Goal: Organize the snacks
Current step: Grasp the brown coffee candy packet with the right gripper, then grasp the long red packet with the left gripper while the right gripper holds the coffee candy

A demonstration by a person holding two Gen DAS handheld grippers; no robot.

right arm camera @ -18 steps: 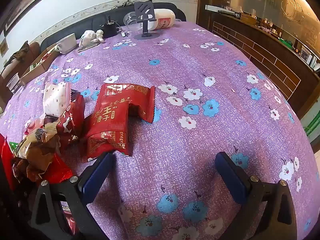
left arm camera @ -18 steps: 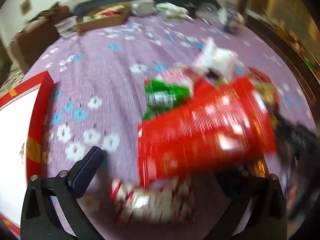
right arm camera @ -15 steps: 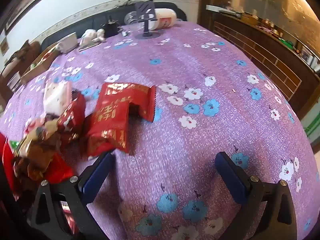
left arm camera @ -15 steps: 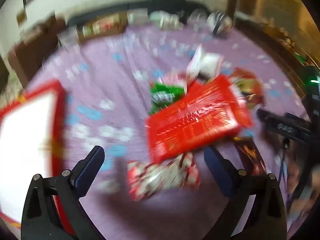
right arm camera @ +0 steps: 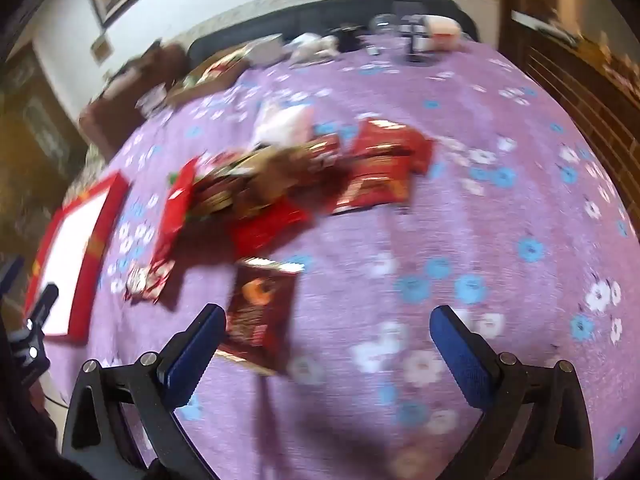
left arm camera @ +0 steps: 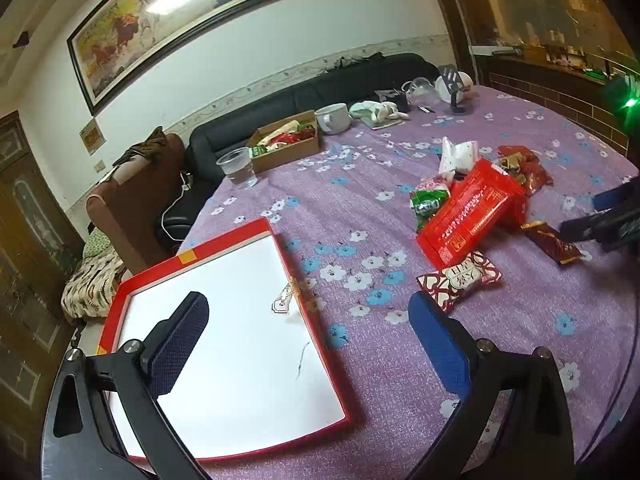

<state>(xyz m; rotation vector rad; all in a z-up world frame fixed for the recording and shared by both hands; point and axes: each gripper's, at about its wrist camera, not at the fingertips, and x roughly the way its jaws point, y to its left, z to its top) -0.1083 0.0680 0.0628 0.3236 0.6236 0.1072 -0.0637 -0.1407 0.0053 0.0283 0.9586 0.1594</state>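
over the purple cloth, left gripper (left arm camera: pixel 308 336) now pulled back toward red tray (left arm camera: pixel 280 236), wide apart, empty; right gripper (right arm camera: pixel 326 332) apart too; snacks (left arm camera: pixel 470 210) piled mid-table, none trayed yet

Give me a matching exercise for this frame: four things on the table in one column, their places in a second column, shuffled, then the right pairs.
Things:
1. red tray
2. plastic cup
3. heart-print packet
4. cardboard box

Places:
A. far side, beside the white mug
B. just ahead of the left tool's right finger
C. table edge, near the brown chair
D. under the left tool's left finger

Pairs: 1-D, 2-C, 3-B, 4-A
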